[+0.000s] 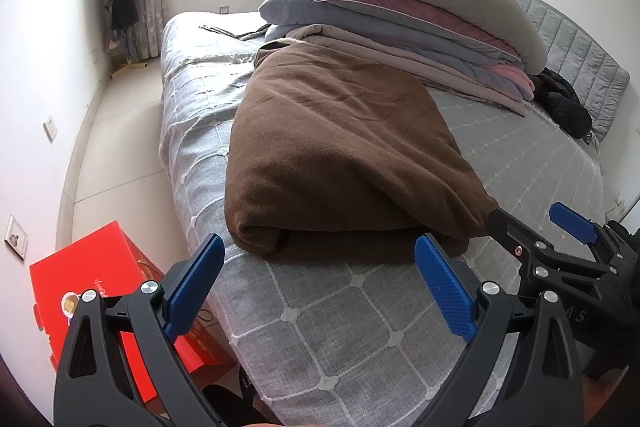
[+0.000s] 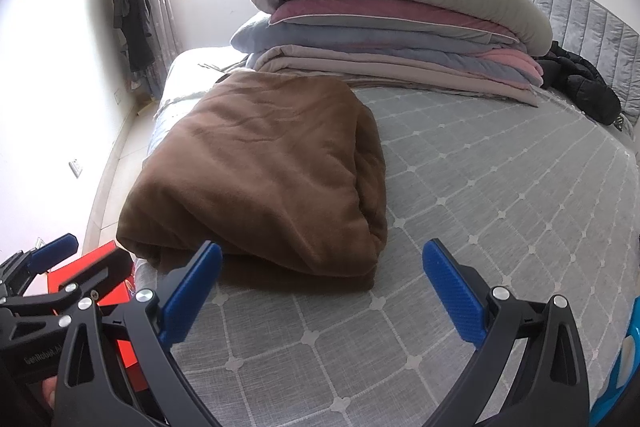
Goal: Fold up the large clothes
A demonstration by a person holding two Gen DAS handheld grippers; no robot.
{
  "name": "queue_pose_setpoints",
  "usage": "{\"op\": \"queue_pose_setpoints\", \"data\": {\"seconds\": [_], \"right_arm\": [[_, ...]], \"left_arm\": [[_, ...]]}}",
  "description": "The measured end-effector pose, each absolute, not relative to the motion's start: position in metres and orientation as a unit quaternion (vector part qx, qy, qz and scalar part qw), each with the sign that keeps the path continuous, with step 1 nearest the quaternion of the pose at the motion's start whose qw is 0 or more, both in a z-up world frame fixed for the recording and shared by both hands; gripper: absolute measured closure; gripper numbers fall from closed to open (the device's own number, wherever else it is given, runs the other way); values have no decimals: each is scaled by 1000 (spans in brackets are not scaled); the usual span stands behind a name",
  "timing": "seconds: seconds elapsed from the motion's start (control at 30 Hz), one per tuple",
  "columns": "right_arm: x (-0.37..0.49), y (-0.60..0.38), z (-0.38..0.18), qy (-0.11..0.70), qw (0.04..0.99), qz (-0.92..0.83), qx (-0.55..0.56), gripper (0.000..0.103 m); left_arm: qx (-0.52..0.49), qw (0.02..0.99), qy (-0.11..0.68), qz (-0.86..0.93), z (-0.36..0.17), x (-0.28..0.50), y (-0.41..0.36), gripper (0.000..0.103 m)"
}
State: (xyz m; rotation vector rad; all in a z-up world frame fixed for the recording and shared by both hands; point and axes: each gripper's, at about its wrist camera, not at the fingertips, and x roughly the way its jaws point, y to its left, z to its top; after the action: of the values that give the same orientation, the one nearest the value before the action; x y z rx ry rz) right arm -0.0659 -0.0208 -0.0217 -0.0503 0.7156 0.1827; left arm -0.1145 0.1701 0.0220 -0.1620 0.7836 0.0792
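- Nearest my left camera, the left tongs stand wide apart and hold nothing, hovering over the near edge of the bed.
- My right tongs are likewise spread wide and empty, just short of the near end of the brown blanket. In the left view, one right finger lies at the blanket's near right corner; I cannot tell whether it touches.
- The brown blanket lies on the bed's left side, folded into a thick oblong bundle, rolled fold toward me, far end close against the stack of folded quilts.
- A red box sits on the floor beside the bed; a black jacket lies by the headboard.
- Judgement: the folding looks largely done, and the step in hand is either release or re-approach.
- Next move, if another fold is wanted: both tongs must close on the near corners through all layers, then lift evenly so the bundle does not spill open.
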Motion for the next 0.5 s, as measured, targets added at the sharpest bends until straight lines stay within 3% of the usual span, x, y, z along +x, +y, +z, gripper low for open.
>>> {"op": "queue_pose_setpoints", "data": {"seconds": [0.23, 0.5], "right_arm": [[-63, -23, -23, 354, 928, 112, -31, 6], [-33, -81, -25, 397, 905, 141, 56, 6]], "left_arm": [[-94, 938, 334, 18, 29, -121, 172, 7], [-117, 923, 363, 44, 25, -107, 191, 7]]}}
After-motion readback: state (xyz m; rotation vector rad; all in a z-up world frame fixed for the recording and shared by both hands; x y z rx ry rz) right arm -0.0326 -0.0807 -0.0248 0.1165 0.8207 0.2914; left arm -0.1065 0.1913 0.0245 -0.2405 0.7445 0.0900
